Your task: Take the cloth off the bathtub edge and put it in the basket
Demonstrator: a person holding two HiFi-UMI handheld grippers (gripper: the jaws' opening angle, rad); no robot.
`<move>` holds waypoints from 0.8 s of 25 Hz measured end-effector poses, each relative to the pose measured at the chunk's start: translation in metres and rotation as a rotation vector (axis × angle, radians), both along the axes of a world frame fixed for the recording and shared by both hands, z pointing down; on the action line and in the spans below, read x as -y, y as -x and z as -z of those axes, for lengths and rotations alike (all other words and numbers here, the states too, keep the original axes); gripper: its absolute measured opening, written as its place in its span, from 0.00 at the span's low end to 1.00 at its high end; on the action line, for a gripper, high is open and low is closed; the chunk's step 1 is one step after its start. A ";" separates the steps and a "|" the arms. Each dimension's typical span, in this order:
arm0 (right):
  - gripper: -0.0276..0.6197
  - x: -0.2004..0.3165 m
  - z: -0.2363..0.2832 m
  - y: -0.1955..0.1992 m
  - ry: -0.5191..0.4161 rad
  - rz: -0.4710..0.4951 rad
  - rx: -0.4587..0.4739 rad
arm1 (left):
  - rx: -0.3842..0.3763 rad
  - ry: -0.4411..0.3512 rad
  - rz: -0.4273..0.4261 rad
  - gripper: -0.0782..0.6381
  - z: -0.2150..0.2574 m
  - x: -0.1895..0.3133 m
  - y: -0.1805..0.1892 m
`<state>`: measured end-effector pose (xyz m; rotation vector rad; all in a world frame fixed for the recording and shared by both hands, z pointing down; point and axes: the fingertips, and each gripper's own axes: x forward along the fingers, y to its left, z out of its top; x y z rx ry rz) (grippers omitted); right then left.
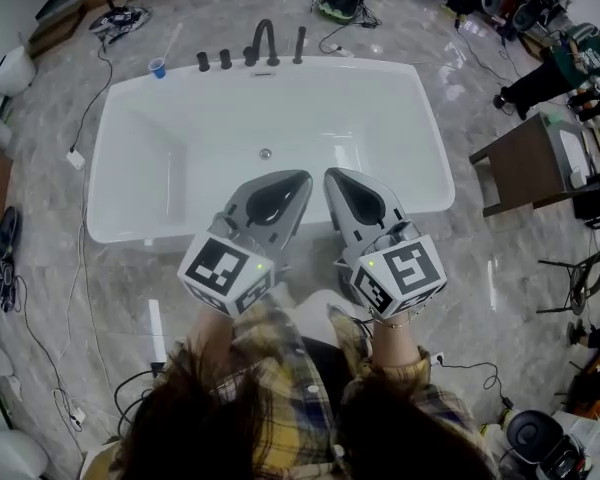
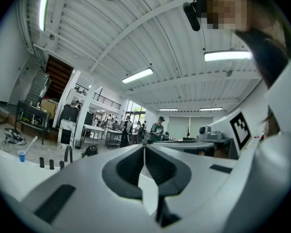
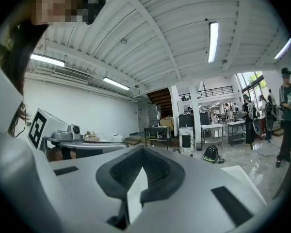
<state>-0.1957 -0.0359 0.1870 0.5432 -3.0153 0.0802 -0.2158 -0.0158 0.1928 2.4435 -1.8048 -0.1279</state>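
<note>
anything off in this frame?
No cloth on the bathtub rim, and no basket in view. The left gripper and right gripper hover shut and empty over its near edge. A blue cup sits by the far-left corner.

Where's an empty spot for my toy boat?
Inside the bathtub, all round the drain, is bare. Crowded spots: the far rim by the faucet and blue cup, and the near rim under the left gripper and right gripper.
</note>
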 end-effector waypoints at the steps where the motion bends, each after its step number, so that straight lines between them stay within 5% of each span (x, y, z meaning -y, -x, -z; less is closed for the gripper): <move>1: 0.07 0.001 0.000 0.001 0.000 0.000 0.001 | -0.001 0.000 0.000 0.14 0.000 0.001 0.000; 20: 0.07 -0.003 0.001 0.012 -0.017 0.020 -0.022 | 0.010 -0.002 0.008 0.14 -0.001 -0.006 0.012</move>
